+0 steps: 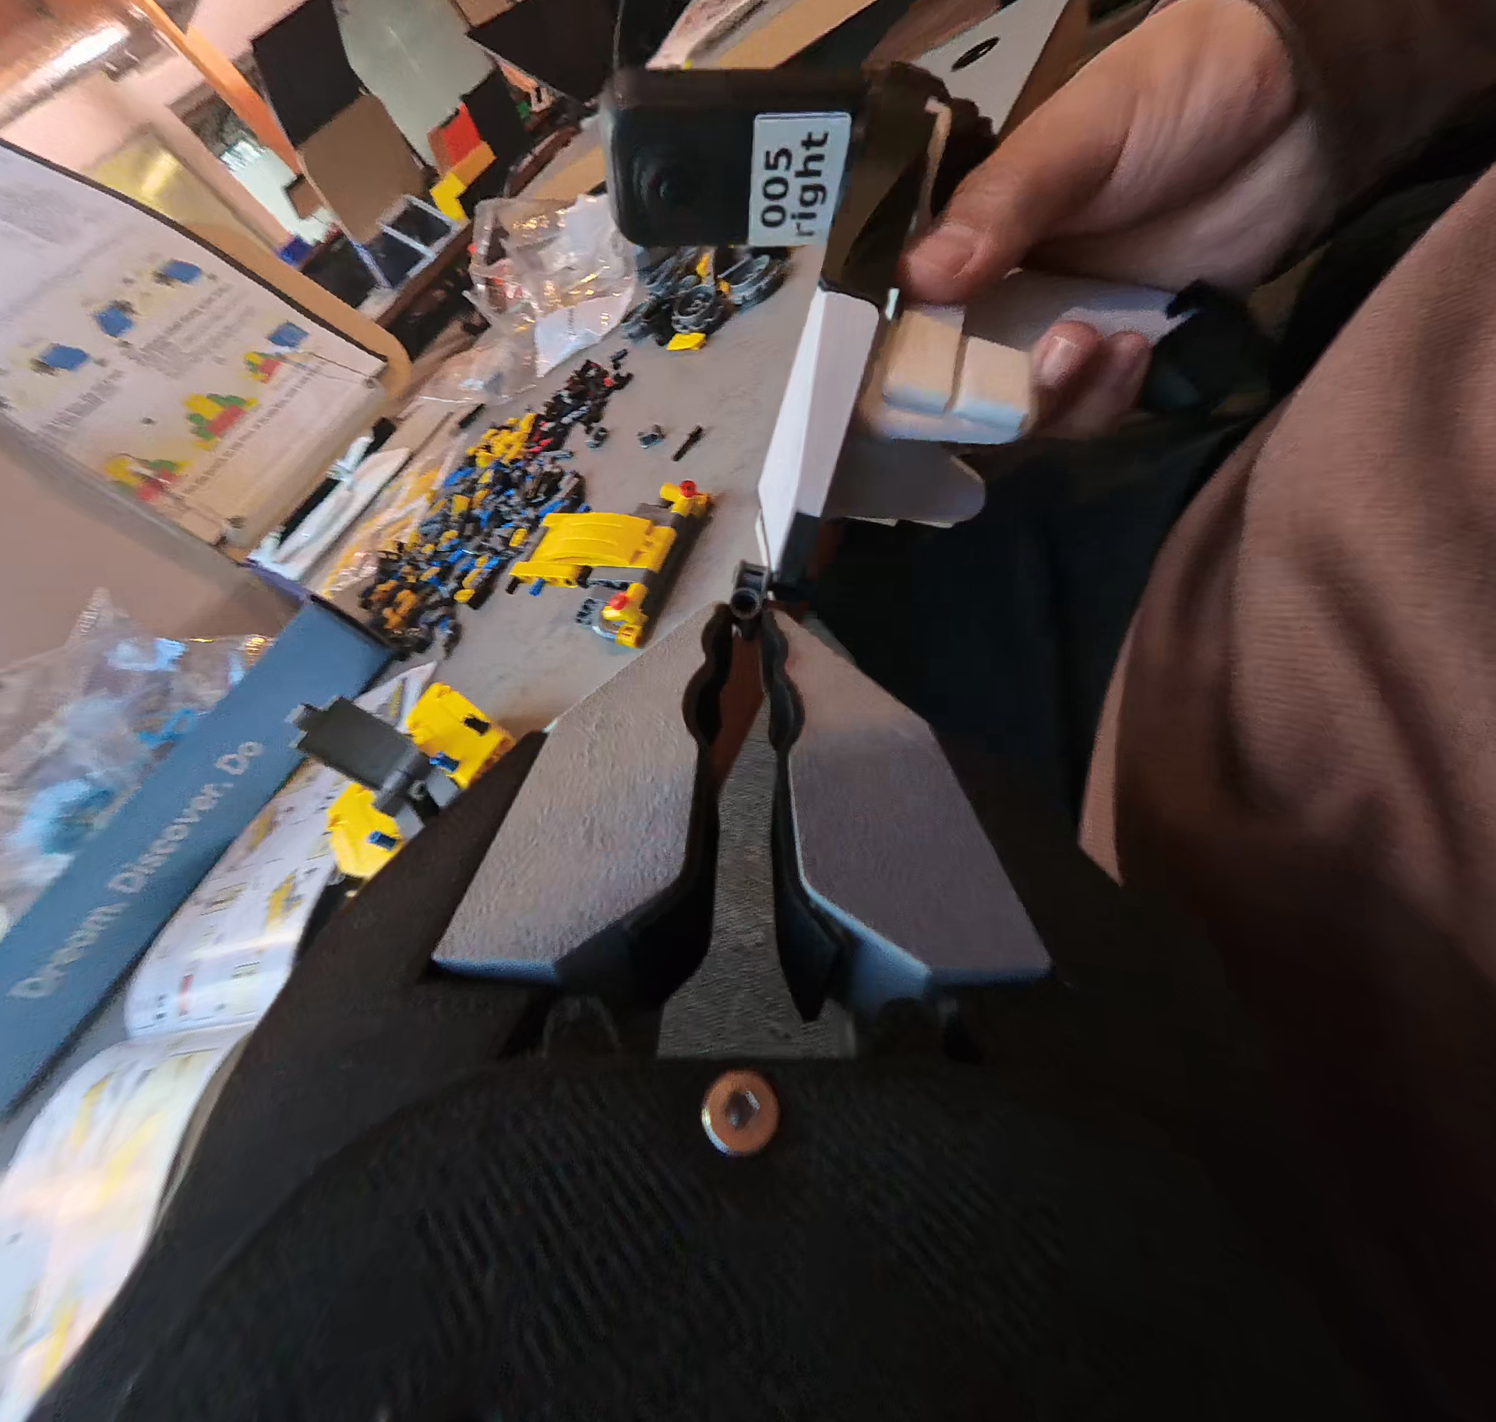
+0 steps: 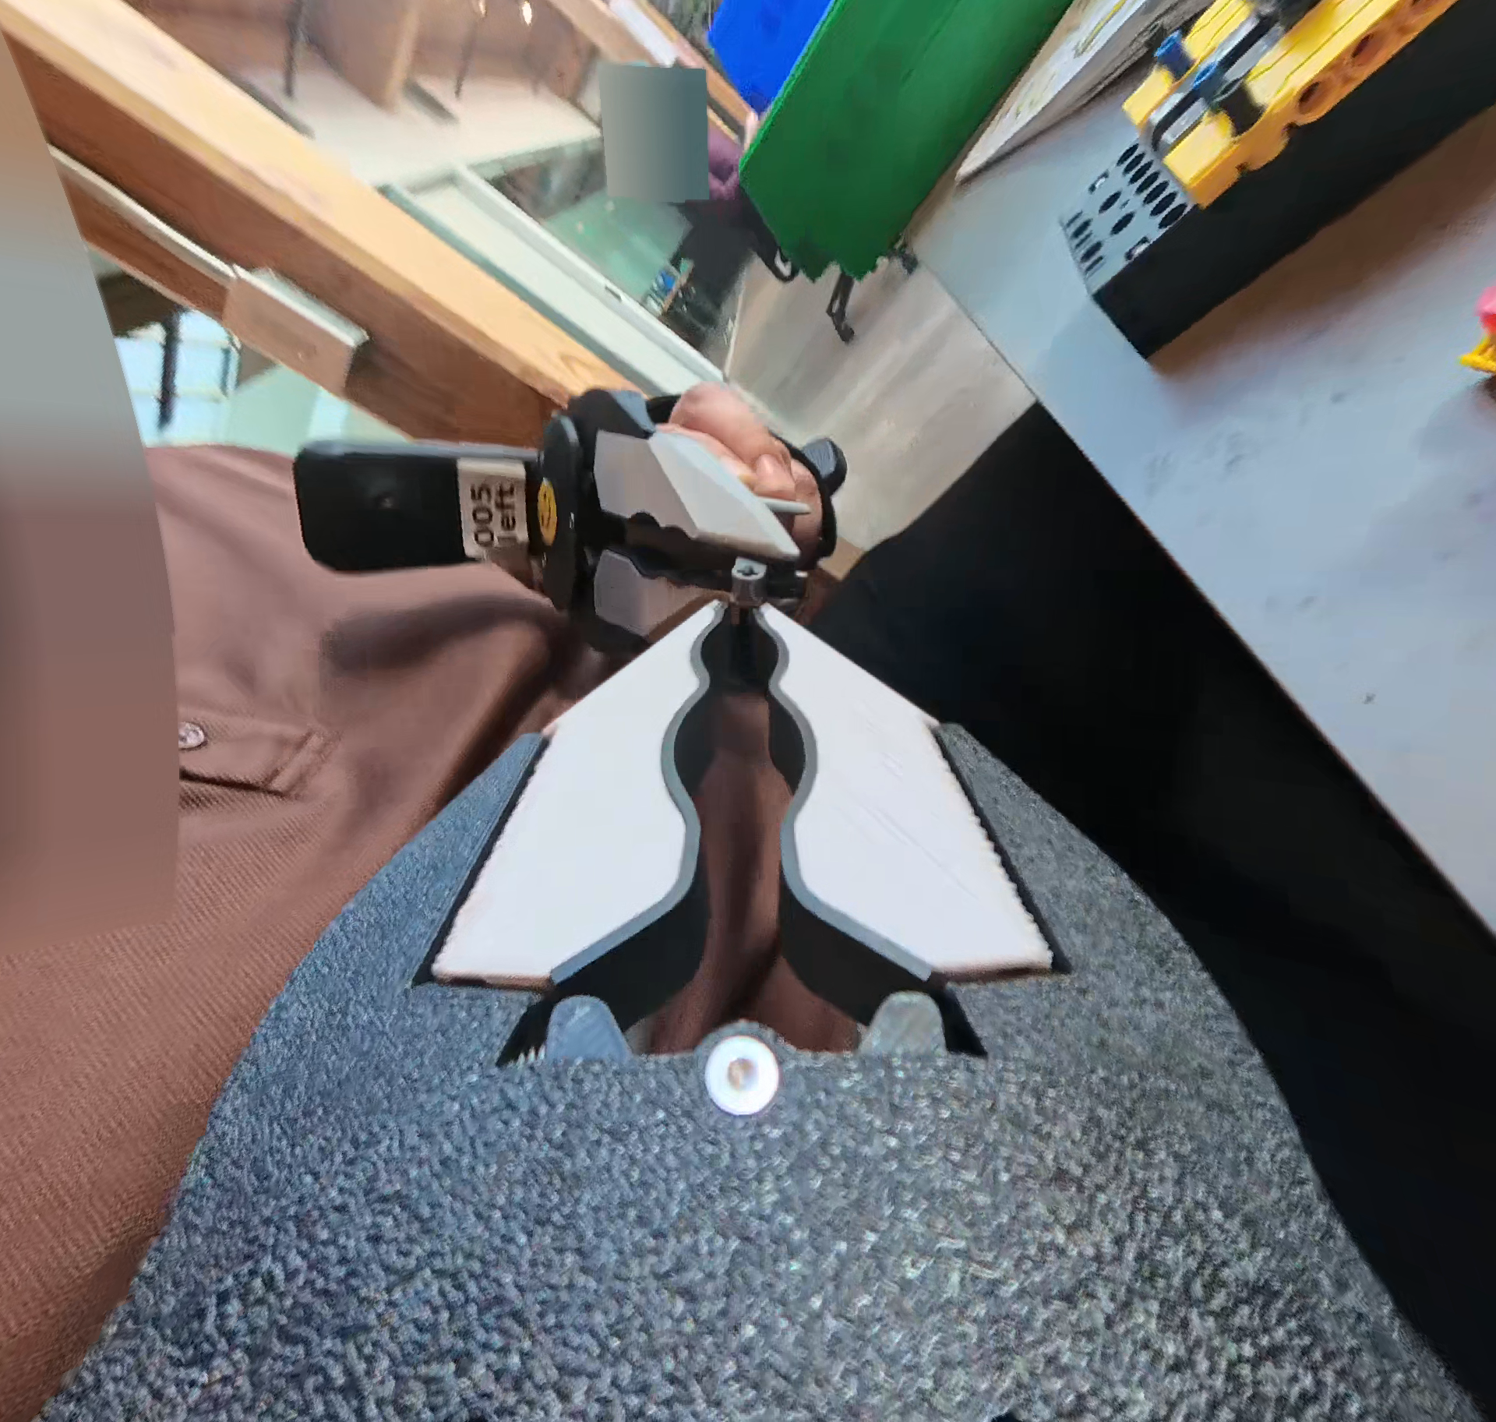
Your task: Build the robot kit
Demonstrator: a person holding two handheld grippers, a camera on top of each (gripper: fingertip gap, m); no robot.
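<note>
At the centre of my left wrist view, a small dark grey connector piece [image 1: 746, 599] sits pinched at the very tips of my left gripper [image 1: 749, 622], whose fingers are drawn nearly together around it. My right gripper [image 1: 777, 582] comes down from the upper right of that frame, and its tips meet the same piece; in the right wrist view, my right gripper [image 2: 741, 614] has its fingers closed to a narrow gap just below the piece [image 2: 746, 578], on a thin dark stub under it, though I cannot tell how firmly it grips. The left gripper [image 2: 769, 565] shows there at mid-frame, lying across the view. A hand [image 1: 1133, 193] in a brown sleeve [image 1: 1336, 654] holds the right tool in the upper right. Beyond, on the grey table [image 1: 728, 412], a yellow and grey part-built model [image 1: 607, 553] lies near a heap of loose yellow, blue and black pieces [image 1: 486, 509], with clear plastic bags [image 1: 550, 266] above and a blue box [image 1: 162, 841] at the left edge.
</note>
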